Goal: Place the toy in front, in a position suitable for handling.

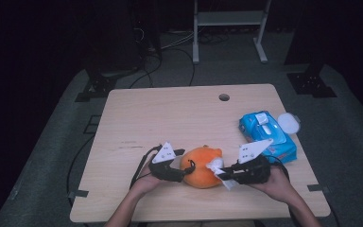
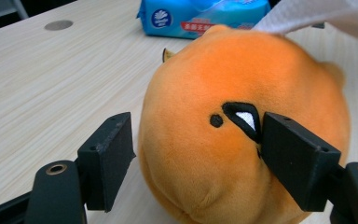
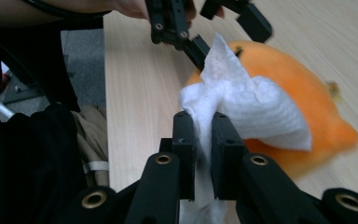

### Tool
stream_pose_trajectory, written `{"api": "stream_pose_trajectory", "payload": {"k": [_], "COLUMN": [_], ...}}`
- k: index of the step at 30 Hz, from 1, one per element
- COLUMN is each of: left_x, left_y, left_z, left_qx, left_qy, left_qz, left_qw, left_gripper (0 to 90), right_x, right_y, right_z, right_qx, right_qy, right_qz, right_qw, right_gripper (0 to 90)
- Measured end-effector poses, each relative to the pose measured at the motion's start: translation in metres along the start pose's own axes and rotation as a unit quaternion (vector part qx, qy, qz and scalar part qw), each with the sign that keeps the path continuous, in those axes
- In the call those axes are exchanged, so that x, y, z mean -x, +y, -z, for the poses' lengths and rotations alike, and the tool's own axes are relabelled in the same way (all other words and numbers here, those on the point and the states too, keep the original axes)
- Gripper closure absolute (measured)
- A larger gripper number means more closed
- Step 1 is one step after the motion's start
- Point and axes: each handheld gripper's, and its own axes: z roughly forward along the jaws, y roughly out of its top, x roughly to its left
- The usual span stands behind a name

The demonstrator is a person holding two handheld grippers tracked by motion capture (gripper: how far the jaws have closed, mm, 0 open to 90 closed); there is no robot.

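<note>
1. Two tools, one job: wiping the orange plush toy point(image 1: 202, 167), which sits low and centre in the high view, on the counter point(image 1: 170, 118) near its front edge.
2. Keep the left gripper point(image 1: 185, 170) clamped on the toy's left flank; in the left gripper view its jaws stand partly open around the plush, the right one pressed in beside the stitched eye point(image 2: 241, 116), the left one at the toy's edge with contact hard to confirm. Squeeze enough to stop rolling, not enough to dent the face out of reach.
3. Hold the right gripper point(image 1: 221, 174) shut tight on the white wipe point(image 3: 242, 105); in the right gripper view the jaws pinch a bunched fold, with the loose part draped over the toy's top. Avoid any slackening, or the wipe will likely slip out mid-stroke.
4. Drag the draped part across the fur in short strokes, letting the tissue, not the hard jaws, touch the plush.
5. Work away from the left gripper's jaws so the two tools do not collide; seen from the right gripper they sit at the upper middle of the frame, just beyond the wipe.
6. Leave the blue wipe pack point(image 1: 267, 135), at the right of the high view, alone.
</note>
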Motion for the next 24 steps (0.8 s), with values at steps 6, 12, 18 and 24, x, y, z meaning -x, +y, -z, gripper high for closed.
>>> {"api": "stream_pose_trajectory", "payload": {"k": [6, 12, 18, 24], "left_x": [0.019, 0.007, 0.006, 0.002], "left_y": [0.008, 0.001, -0.001, -0.004], "left_z": [-0.006, -0.004, -0.007, -0.005], "left_qx": [-0.010, -0.008, -0.002, -0.001], "left_qy": [-0.013, -0.016, -0.017, -0.022], "left_qz": [-0.047, -0.005, 0.015, 0.023], "left_qw": [0.9988, 0.9998, 0.9997, 0.9995], "left_gripper": [26.6, 27.6, 26.6, 26.6], "right_x": [0.008, 0.039, 0.029, 0.014], "right_y": [-0.002, -0.033, -0.024, -0.009], "right_z": [-0.018, -0.001, -0.005, -0.026], "right_qx": [-0.033, -0.018, 0.022, 0.016], "right_qy": [-0.069, -0.123, -0.080, -0.063], "right_qz": [-0.003, -0.066, -0.060, -0.024], "right_qw": [0.9971, 0.9900, 0.9947, 0.9976], "right_gripper": [81.1, 81.3, 81.2, 81.3]}}
